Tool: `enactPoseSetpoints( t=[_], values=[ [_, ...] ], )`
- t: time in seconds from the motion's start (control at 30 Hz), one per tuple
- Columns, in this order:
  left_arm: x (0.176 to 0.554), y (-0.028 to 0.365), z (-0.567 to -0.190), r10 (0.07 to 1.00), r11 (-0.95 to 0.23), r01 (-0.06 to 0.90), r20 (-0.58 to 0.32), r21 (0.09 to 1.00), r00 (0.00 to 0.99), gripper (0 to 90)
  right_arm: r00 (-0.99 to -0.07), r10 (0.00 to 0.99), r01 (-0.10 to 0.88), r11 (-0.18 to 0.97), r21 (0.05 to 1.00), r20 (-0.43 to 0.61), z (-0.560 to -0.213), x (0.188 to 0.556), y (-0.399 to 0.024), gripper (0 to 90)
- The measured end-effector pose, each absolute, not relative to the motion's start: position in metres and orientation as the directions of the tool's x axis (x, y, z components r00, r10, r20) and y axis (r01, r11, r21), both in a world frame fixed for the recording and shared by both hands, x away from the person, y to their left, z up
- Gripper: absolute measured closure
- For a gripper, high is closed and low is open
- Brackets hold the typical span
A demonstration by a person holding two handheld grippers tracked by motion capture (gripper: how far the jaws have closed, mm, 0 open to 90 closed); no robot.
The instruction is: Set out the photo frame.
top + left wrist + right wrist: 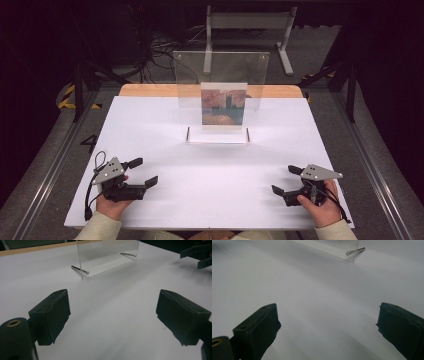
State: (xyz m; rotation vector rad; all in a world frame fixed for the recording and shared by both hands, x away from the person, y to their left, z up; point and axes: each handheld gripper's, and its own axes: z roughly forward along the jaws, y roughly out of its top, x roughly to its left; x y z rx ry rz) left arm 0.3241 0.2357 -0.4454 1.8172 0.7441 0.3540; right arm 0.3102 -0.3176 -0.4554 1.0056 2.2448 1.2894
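Observation:
A clear acrylic frame [221, 80] stands upright at the middle of the white table top [210, 165], holding a small painted picture [223, 106] of orange and blue tones. Metal pins [80, 269] stick out at its base, and one pin [355, 251] shows in the right gripper view. My left gripper [142, 172] rests at the near left, open, with nothing between its jaws [113, 315]. My right gripper [286, 180] rests at the near right, also open and empty [328, 322]. Both point inward toward the frame, well short of it.
A strip of bare wood [150, 90] shows at the table's far edge. Beyond it stand a grey metal stand [247, 30] and tangled cables [160, 45] on the floor. Aluminium rails [370, 160] run along both sides of the table.

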Motion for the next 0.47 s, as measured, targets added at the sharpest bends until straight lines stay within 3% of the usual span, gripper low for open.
enactPoseSetpoints(
  t=[0.47],
  values=[
    [0.3272, 0.2329, -0.4471, 0.636, -0.239, 0.327, -0.107, 0.914, 0.764, 12.5, -0.672, 0.740, 0.402, 0.328, 0.855, 0.031, -0.4542, 0.3089, -0.3192, 4.7]
  ],
)
